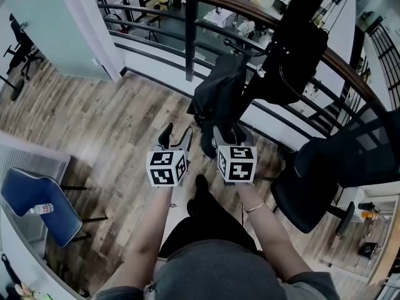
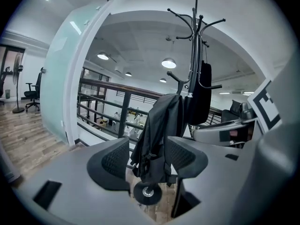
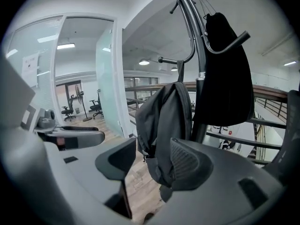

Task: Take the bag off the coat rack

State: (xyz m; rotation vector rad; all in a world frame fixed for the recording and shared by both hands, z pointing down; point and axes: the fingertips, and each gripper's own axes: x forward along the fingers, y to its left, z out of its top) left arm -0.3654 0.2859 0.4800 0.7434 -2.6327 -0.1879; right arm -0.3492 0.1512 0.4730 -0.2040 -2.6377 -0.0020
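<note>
A dark grey bag (image 1: pixel 215 92) hangs from a lower hook of the black coat rack (image 1: pixel 300 24), beside a second black bag (image 1: pixel 294 61) on another hook. My left gripper (image 1: pixel 177 137) and right gripper (image 1: pixel 226 133) are side by side just short of the grey bag. In the left gripper view the left gripper (image 2: pixel 147 161) is open, with the bag (image 2: pixel 159 130) framed between its jaws but farther off. In the right gripper view the right gripper (image 3: pixel 152 161) is also open. There the bag (image 3: pixel 166 118) hangs close behind its fingers, and no pad presses on it.
A wood-topped metal railing (image 1: pixel 187 5) runs right behind the rack, with a drop beyond it. A black office chair (image 1: pixel 337 167) stands at the right and a blue chair (image 1: pixel 37 205) at the left. The rack's round base (image 2: pixel 147 193) sits on the wooden floor. A glass partition (image 2: pixel 65 78) rises at the left.
</note>
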